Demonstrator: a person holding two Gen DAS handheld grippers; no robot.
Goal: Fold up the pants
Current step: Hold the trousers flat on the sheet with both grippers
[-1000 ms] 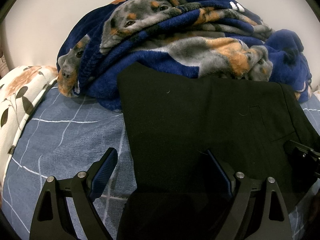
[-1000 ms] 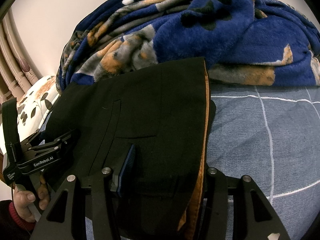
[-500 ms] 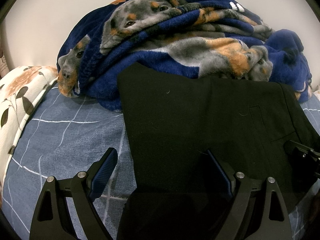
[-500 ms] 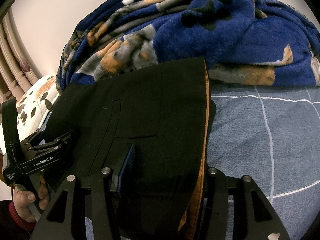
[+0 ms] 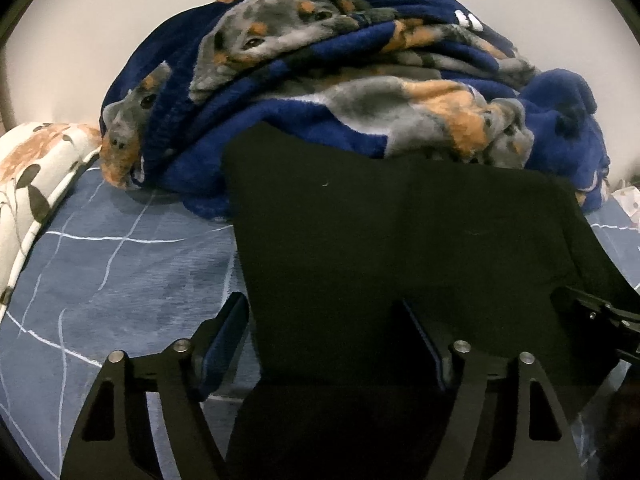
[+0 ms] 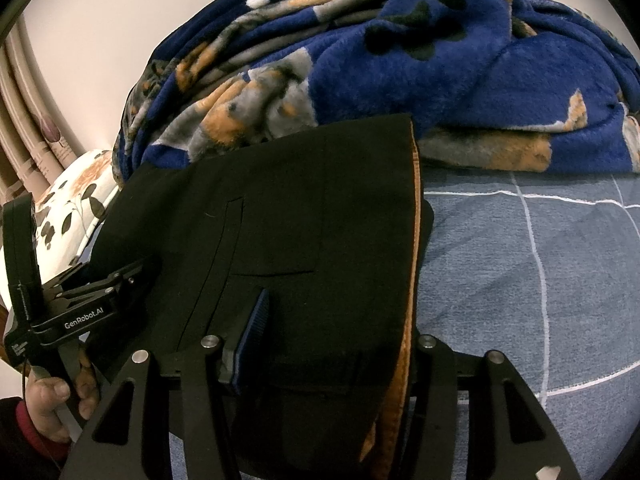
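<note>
The black folded trousers point(image 5: 400, 248) lie on the grey-blue bed sheet with thin white lines point(image 5: 112, 280), and their far edge rests against the thick blue fleece blanket printed with grey and orange dogs point(image 5: 360, 80). A white pillow with brown leaves and orange flowers point(image 5: 28, 168) lies at the left edge of the bed.

The left gripper point(image 5: 324, 320) points down over the near left edge of the trousers. Its jaws have just been closing, and the edge of the black cloth is between them. The left blue pad point(image 5: 224, 336) stands just beside the cloth edge over the sheet, and the right pad is over the black cloth; I cannot see that they press it, so the jaws are still apart.

The right gripper point(image 6: 336, 340) is at the other side, where an orange-brown lining strip point(image 6: 416, 240) runs along the edge of the trousers. Its jaws hold this edge: the blue left pad point(image 6: 256, 320) lies on the cloth and the right finger is behind the orange strip.

In the right wrist view, a hand point(image 6: 60, 396) with a red cuff holds the handle of the left gripper.
</note>
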